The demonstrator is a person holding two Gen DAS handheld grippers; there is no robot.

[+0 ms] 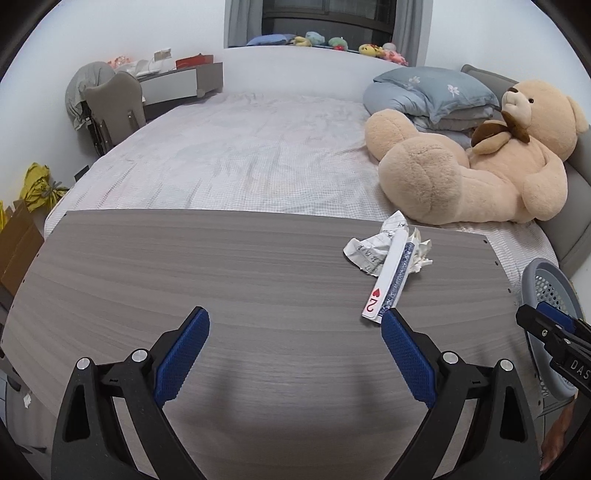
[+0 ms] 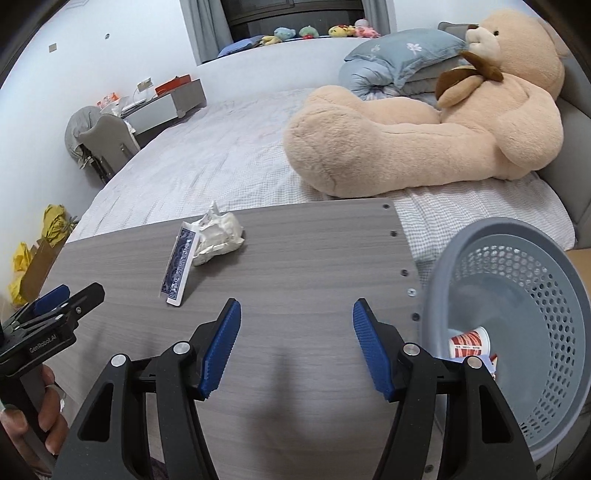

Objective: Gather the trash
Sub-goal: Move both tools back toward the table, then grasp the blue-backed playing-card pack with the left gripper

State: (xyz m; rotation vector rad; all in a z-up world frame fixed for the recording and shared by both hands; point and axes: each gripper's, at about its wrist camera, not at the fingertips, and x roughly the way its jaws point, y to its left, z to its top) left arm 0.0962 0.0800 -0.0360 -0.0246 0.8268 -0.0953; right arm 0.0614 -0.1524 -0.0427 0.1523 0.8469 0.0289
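- We held both tongs over a grey wood-grain board point(image 1: 184, 266) laid across a bed point(image 1: 236, 155); the left tongs point(image 1: 295, 325) and right tongs point(image 2: 295, 314) both gaped wide with nothing between their pads.
- Ahead of the left tongs, to their right, crumpled paper point(image 1: 373, 251) touched a folded playing card point(image 1: 388, 280).
- Beyond them sat a teddy bear point(image 2: 406, 140).
- Right of the right tongs, a grey basket point(image 2: 546, 406) held a cup point(image 2: 469, 341), partly hidden and cut off.

White walls point(image 1: 295, 70), dark window point(image 1: 325, 18) w/ grey curtains, bed point(image 1: 240, 155), desk point(image 1: 177, 79) & chair point(image 1: 114, 103) far left.
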